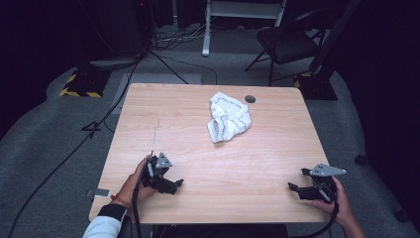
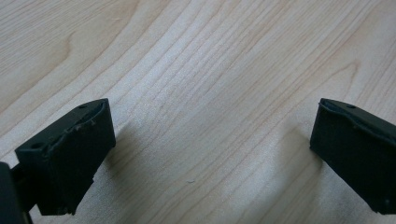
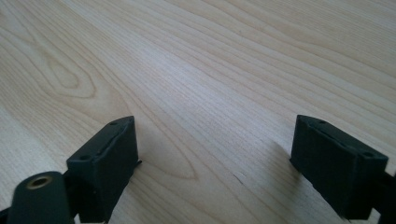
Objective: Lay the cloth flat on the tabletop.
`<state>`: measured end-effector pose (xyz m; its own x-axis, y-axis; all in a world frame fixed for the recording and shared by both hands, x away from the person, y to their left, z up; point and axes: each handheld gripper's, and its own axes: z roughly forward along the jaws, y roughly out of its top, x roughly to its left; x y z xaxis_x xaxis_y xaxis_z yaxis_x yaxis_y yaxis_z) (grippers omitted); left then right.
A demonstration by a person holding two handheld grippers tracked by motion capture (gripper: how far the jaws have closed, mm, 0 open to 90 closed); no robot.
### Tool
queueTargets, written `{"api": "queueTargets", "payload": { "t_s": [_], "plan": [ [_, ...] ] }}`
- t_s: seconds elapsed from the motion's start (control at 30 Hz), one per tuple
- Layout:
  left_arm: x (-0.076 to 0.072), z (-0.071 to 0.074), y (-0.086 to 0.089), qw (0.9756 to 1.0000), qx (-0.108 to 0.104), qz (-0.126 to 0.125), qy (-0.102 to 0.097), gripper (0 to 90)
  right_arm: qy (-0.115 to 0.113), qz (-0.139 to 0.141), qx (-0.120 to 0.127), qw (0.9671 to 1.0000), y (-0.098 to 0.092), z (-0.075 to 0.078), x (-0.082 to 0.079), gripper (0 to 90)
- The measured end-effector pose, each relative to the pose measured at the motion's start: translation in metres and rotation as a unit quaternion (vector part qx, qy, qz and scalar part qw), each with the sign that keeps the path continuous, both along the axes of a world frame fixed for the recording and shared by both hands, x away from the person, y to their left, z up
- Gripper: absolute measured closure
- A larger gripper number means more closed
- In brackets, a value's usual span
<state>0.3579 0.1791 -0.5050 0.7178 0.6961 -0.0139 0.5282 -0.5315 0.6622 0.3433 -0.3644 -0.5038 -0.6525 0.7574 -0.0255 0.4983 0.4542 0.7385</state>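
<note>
A crumpled white towel with thin dark stitching lies on the far middle of the wooden table. My left gripper rests low on the table near its front left, held by a hand, far from the towel. In the left gripper view its jaws stand wide apart over bare wood, left gripper open and holding nothing. My right gripper sits near the front right edge, also in a hand. Its own view shows the right gripper open, with only wood grain between the jaws.
A small dark round grommet sits in the tabletop just behind the towel. Beyond the table stand a black chair, a white frame and cables on the grey carpet. A yellow-black striped base is at far left.
</note>
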Motion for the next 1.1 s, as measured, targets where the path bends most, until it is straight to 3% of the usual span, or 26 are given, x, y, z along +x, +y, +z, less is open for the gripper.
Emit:
{"api": "queueTargets", "payload": {
  "t_s": [0.5, 0.7, 0.8, 0.83, 0.9, 1.1],
  "plan": [
    [-0.008, 0.0, 0.008, 0.9998, 0.0, -0.018, 0.001, 0.3, 0.009, -0.007, 0.004, 0.9999, 0.0, 0.0, 0.003, 14.8],
    [-0.002, 0.0, 0.009, 0.9988, 0.0, -0.048, 0.001, 0.2, 0.013, -0.003, 0.002, 0.9999, 0.0, 0.001, 0.005, 15.2],
    [-0.001, 0.0, 0.007, 0.9992, 0.001, -0.04, 0.001, 0.2, 0.019, 0.011, -0.009, 0.9997, -0.001, 0.003, 0.011, 15.2],
    [0.0, 0.0, 0.007, 0.9992, 0.001, -0.039, 0.001, 0.2, 0.018, 0.005, -0.01, 0.9998, -0.002, 0.004, 0.012, 15.3],
    [0.0, 0.0, 0.006, 0.9993, 0.001, -0.036, 0.001, 0.3, 0.018, 0.004, -0.004, 0.9998, -0.005, 0.004, 0.016, 22.5],
    [0.002, 0.0, 0.004, 0.999, 0.0, -0.044, 0.001, 0.3, -0.002, 0.021, -0.014, 0.9997, 0.007, 0.012, 0.026, 30.9]
  ]
}}
